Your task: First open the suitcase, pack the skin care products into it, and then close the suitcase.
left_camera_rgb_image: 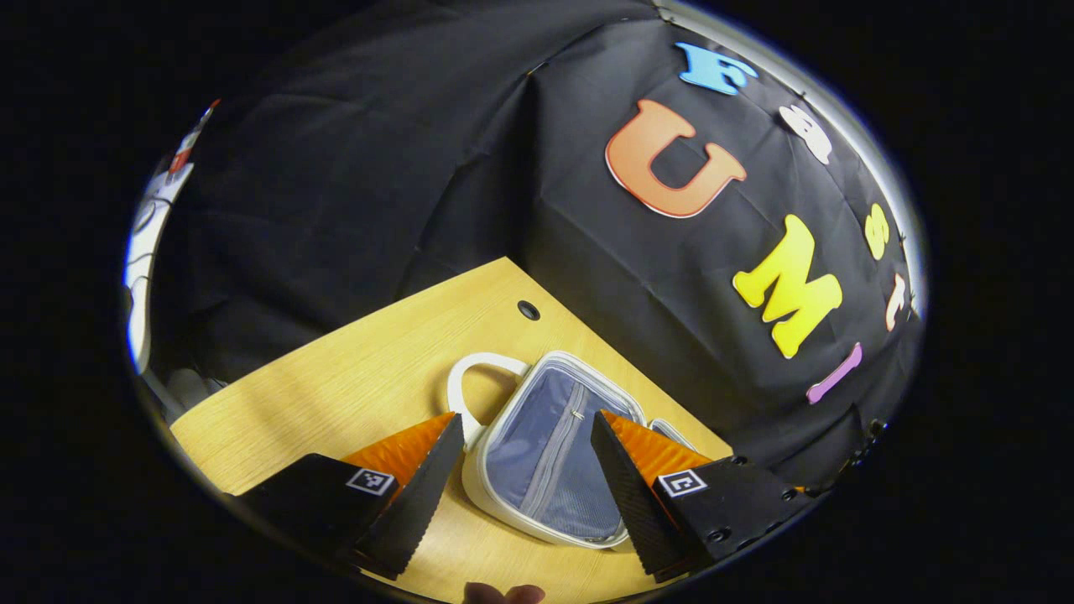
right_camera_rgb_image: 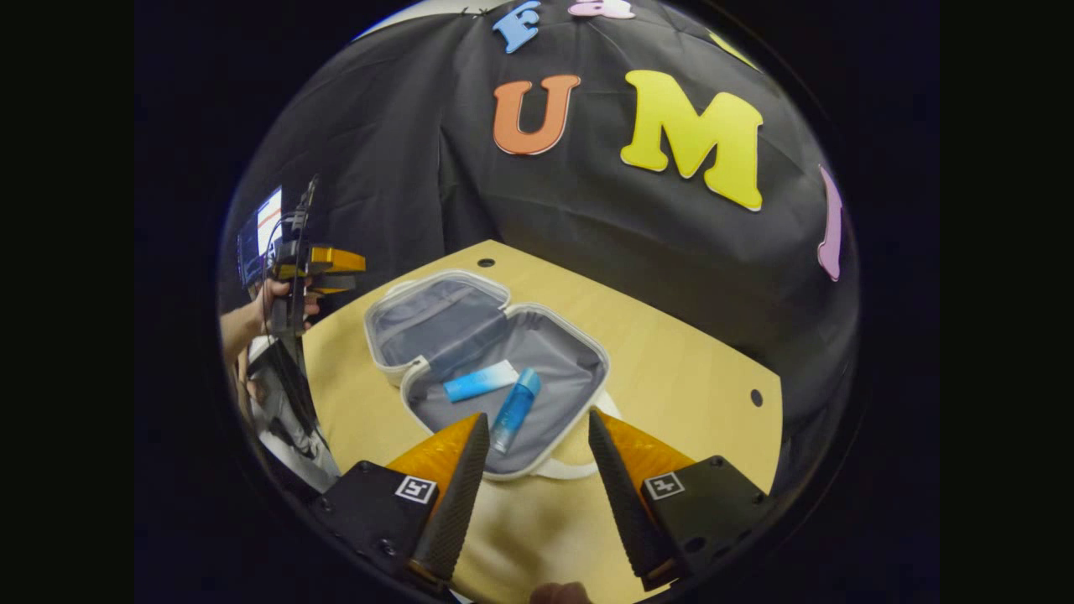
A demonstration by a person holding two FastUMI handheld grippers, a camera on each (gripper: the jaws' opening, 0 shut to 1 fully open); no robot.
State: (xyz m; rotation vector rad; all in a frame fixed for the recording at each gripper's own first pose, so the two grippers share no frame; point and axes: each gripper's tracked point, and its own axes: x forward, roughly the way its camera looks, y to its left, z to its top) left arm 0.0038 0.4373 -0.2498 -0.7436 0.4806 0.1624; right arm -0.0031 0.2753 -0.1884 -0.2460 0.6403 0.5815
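On the wooden table the suitcase lies open, tube and bottle inside; both the left gripper and the right gripper are held apart, empty. The lid is best swung over squarely.

The suitcase has a white shell and handle with a grey-blue fabric lining, and it lies on a table of pale yellow wood grain. Inside it lie a tube shading from bright blue to white and a translucent blue bottle. The left gripper and the right gripper both have orange fingers with black ridged pads, black bodies, and small black-and-white square markers.
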